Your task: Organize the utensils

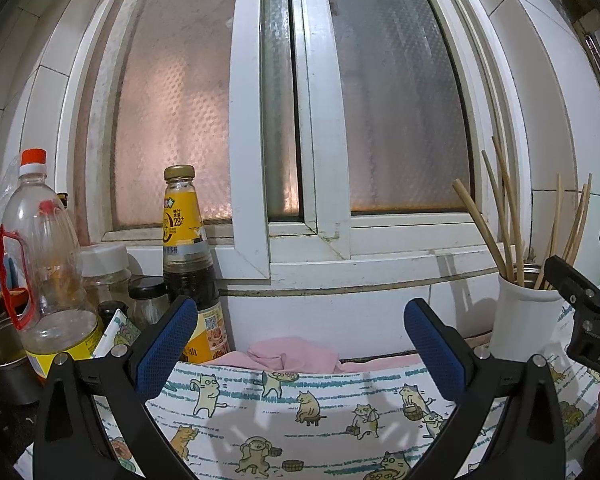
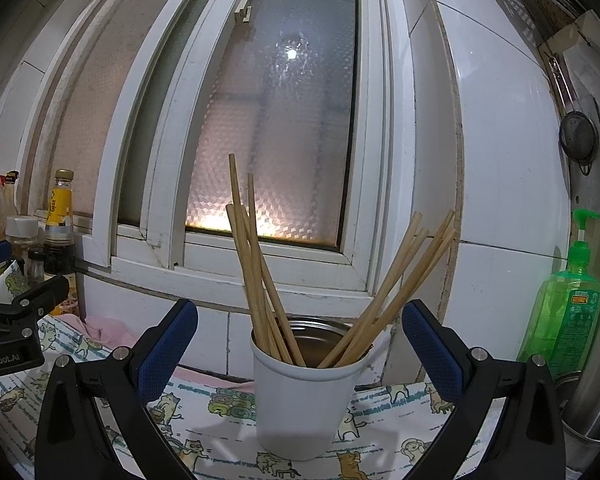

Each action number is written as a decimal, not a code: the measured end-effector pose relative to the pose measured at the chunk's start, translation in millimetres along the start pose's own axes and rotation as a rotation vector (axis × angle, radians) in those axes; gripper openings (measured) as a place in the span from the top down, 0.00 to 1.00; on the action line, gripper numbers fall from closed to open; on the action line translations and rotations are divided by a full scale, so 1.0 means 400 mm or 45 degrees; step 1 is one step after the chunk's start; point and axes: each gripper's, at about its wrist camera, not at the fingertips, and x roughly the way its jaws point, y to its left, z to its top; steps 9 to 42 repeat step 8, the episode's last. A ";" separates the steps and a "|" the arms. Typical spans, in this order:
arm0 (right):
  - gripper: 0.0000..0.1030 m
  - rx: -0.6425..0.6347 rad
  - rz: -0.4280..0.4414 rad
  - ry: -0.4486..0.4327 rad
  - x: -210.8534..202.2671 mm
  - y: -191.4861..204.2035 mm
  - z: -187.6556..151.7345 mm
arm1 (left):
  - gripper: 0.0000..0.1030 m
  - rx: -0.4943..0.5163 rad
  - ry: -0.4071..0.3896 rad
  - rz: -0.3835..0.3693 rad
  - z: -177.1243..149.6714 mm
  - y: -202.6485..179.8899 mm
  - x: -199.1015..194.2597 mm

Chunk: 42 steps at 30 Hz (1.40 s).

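Both grippers hang over a cat-print cloth (image 2: 220,432) spread on a counter below a frosted window (image 1: 396,120). The right gripper (image 2: 300,344) is spread wide with nothing between its blue pads (image 2: 168,344); the white cup (image 2: 304,400) stands on the cloth right in front of it, framed between the two fingers but touching neither. The chopsticks (image 2: 260,264) stand upright in the cup, fanned into two bunches, one leaning left and one leaning right, tips above the rim. The left gripper (image 1: 300,344) is likewise wide apart and empty, pointed at the wall under the window sill, with a crumpled pink rag (image 1: 292,354) lying just beyond the cloth's far edge. From the left wrist view the cup sits off to the right, near the right gripper's black body. To the left stand a clear bottle (image 1: 46,264) with an orange cap and a dark sauce bottle (image 1: 188,256). A green soap bottle (image 2: 564,312) stands well right of the cup.
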 end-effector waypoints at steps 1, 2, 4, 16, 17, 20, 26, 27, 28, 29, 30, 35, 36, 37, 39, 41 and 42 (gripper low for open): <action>0.00 -0.002 -0.002 0.003 0.000 0.000 -0.001 | 0.00 0.001 -0.001 0.000 0.000 0.000 0.000; 0.00 -0.003 0.001 0.004 0.001 0.000 0.000 | 0.00 0.003 -0.002 0.001 0.000 -0.001 -0.001; 0.00 -0.005 -0.002 0.005 0.001 -0.001 0.000 | 0.00 0.007 -0.007 0.000 0.000 -0.003 -0.003; 0.00 -0.006 -0.003 0.005 0.003 -0.002 0.000 | 0.00 0.019 -0.013 -0.002 -0.001 -0.008 -0.004; 0.00 -0.006 -0.003 0.005 0.003 -0.002 0.000 | 0.00 0.019 -0.013 -0.002 -0.001 -0.008 -0.004; 0.00 -0.006 -0.003 0.005 0.003 -0.002 0.000 | 0.00 0.019 -0.013 -0.002 -0.001 -0.008 -0.004; 0.00 -0.006 -0.003 0.005 0.003 -0.002 0.000 | 0.00 0.019 -0.013 -0.002 -0.001 -0.008 -0.004; 0.00 -0.006 -0.003 0.005 0.003 -0.002 0.000 | 0.00 0.019 -0.013 -0.002 -0.001 -0.008 -0.004; 0.00 -0.006 -0.003 0.005 0.003 -0.002 0.000 | 0.00 0.019 -0.013 -0.002 -0.001 -0.008 -0.004; 0.00 -0.006 -0.003 0.005 0.003 -0.002 0.000 | 0.00 0.019 -0.013 -0.002 -0.001 -0.008 -0.004; 0.00 -0.006 -0.003 0.005 0.003 -0.002 0.000 | 0.00 0.019 -0.013 -0.002 -0.001 -0.008 -0.004; 0.00 -0.006 -0.003 0.005 0.003 -0.002 0.000 | 0.00 0.019 -0.013 -0.002 -0.001 -0.008 -0.004; 0.00 -0.006 -0.003 0.005 0.003 -0.002 0.000 | 0.00 0.019 -0.013 -0.002 -0.001 -0.008 -0.004; 0.00 -0.006 -0.003 0.005 0.003 -0.002 0.000 | 0.00 0.019 -0.013 -0.002 -0.001 -0.008 -0.004; 0.00 -0.006 -0.003 0.005 0.003 -0.002 0.000 | 0.00 0.019 -0.013 -0.002 -0.001 -0.008 -0.004; 0.00 -0.006 -0.003 0.005 0.003 -0.002 0.000 | 0.00 0.019 -0.013 -0.002 -0.001 -0.008 -0.004; 0.00 -0.006 -0.003 0.005 0.003 -0.002 0.000 | 0.00 0.019 -0.013 -0.002 -0.001 -0.008 -0.004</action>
